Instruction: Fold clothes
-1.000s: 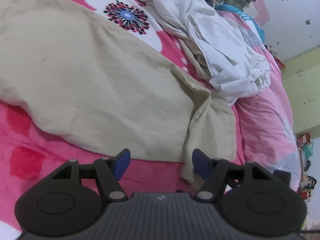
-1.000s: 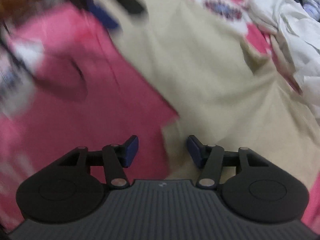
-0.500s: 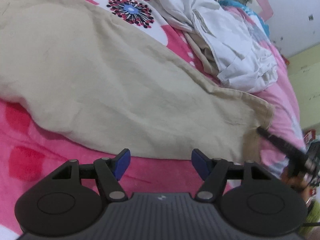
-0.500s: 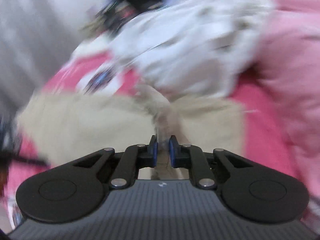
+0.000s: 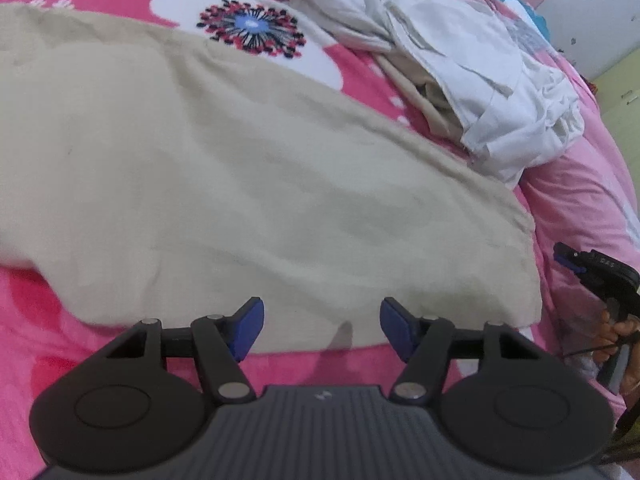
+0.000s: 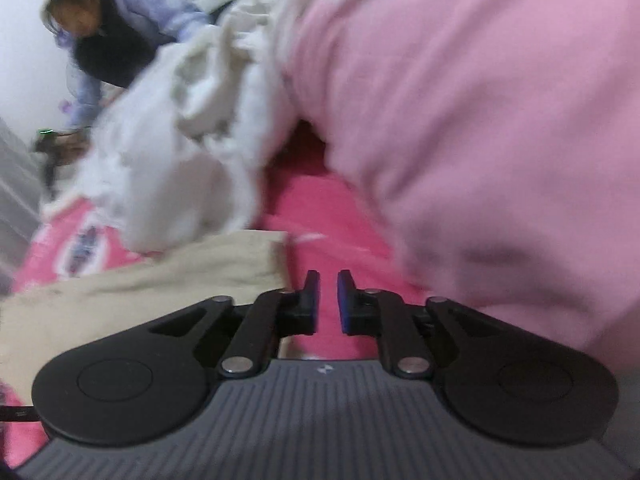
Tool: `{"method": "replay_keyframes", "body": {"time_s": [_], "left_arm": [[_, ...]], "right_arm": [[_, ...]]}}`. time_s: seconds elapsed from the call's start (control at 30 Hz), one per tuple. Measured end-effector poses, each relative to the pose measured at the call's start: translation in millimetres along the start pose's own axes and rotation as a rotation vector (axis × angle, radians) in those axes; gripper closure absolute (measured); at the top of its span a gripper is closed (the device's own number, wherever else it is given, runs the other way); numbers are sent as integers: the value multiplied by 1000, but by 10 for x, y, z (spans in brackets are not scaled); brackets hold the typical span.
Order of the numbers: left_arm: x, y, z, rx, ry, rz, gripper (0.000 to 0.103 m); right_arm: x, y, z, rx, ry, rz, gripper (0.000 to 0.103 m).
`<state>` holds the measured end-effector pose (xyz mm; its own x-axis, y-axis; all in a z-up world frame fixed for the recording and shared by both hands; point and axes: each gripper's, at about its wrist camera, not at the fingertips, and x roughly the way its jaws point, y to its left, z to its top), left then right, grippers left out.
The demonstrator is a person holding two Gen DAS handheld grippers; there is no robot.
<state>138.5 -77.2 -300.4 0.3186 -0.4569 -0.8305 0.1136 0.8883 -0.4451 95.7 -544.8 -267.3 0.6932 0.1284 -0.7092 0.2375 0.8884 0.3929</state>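
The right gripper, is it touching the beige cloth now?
Apart. In the right wrist view, right gripper holds nothing between nearly closed fingers; beige cloth ends left of it.

No word or number can be read with certainty. In the left wrist view, the right gripper (image 5: 572,258) at the far right edge carries small pale letters on its black body, too small to read. Each camera's own gripper body shows a small pale logo mark in the middle, just behind the fingers; it is not readable text.
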Motion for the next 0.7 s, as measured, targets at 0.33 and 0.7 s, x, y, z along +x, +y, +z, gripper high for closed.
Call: {"method": "replay_keyframes", "body": {"time_s": [0.33,0.7], "left_arm": [[313,-272,90,109,-45,54,38],[387,-373,88,152,-72,101,40]], "right_arm": [[638,144,194,-37,127,47,87],[163,835,-29,-424,-168,-145,92]]}}
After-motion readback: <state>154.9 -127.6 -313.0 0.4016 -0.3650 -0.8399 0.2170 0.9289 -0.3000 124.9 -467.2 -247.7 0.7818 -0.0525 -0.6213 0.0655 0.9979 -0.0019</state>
